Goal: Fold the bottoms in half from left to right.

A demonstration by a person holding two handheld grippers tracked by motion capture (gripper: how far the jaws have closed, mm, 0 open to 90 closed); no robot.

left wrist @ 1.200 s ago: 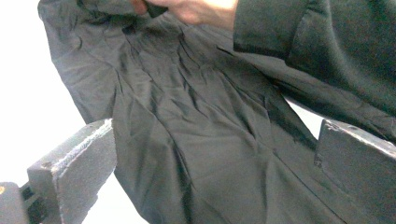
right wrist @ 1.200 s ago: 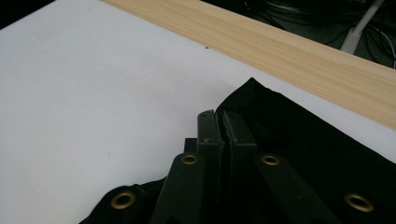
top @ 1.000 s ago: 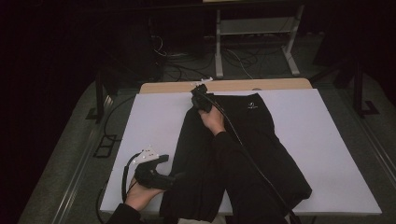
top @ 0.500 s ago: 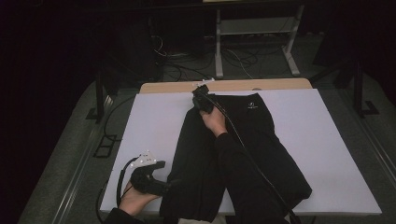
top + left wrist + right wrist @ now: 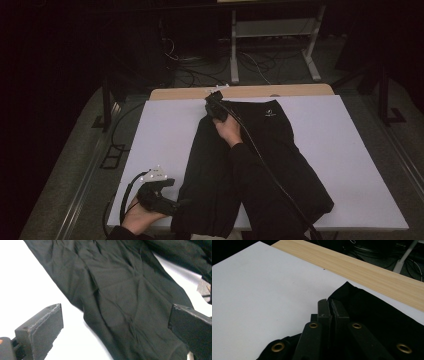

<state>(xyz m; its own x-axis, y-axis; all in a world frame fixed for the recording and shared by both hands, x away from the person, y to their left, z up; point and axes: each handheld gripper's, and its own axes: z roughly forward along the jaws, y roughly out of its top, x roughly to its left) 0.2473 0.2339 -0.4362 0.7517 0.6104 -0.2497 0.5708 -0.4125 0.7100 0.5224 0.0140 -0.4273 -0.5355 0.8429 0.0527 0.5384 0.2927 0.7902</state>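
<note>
We see black trousers (image 5: 260,165) spread lengthwise on the white table cover (image 5: 160,135), waistband at the far end near the bare wooden strip (image 5: 280,91) of the table's edge. Our right gripper (image 5: 216,106) sits at the far left corner of the waistband, and in the right gripper view its jaws are pressed together with the black cloth (image 5: 372,315) lying right at and around their tips; the corner seems pinched between them, though the seam of cloth inside the jaws is too dark for us to be sure. Beyond those tips lie the white cover (image 5: 262,290) and then the wooden strip (image 5: 372,272). Our left gripper (image 5: 176,202) lies low at the near left of the table, just beside the left leg's outer edge. In the left gripper view its jaws stand wide apart with nothing between the pads; the wrinkled trouser leg (image 5: 117,297) lies ahead of and between them, its edge running slantwise across the white cover (image 5: 30,285), which shows by the left pad (image 5: 41,327)
</note>
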